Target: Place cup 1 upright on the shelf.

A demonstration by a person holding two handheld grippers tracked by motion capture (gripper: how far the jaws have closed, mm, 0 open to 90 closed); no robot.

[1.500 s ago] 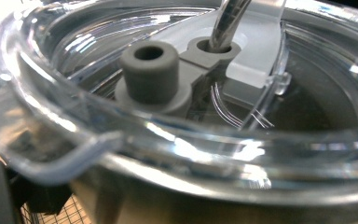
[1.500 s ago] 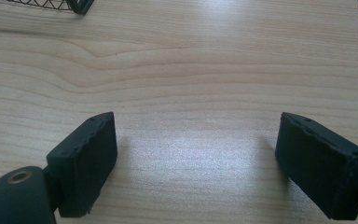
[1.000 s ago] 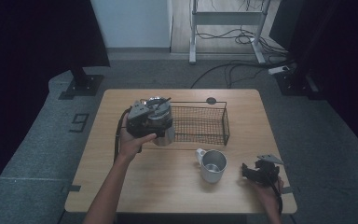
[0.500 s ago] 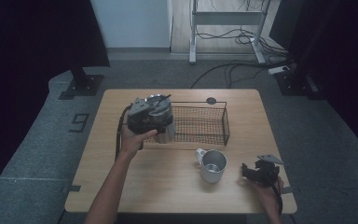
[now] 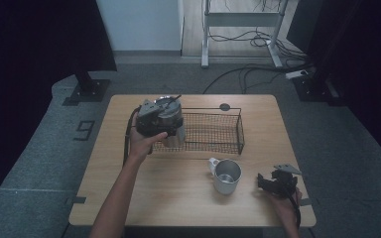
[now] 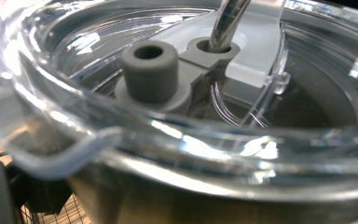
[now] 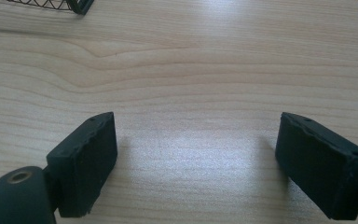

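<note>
The left gripper (image 5: 166, 115) is raised over the wire basket's (image 5: 213, 133) left end, clamped around a steel tumbler (image 5: 174, 130) whose clear lid (image 6: 177, 88) and straw (image 6: 227, 21) loom right before its camera. Farther right a metal mug (image 5: 226, 175) stands on the table (image 5: 178, 193). The right gripper (image 5: 270, 182) rests near the table's right edge, jaws spread wide over bare wood.

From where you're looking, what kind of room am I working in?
Probably a lab or recording studio rather than a home: a lone wooden table on grey carpet, black curtains at the sides, and cables trailing across the floor behind.
</note>
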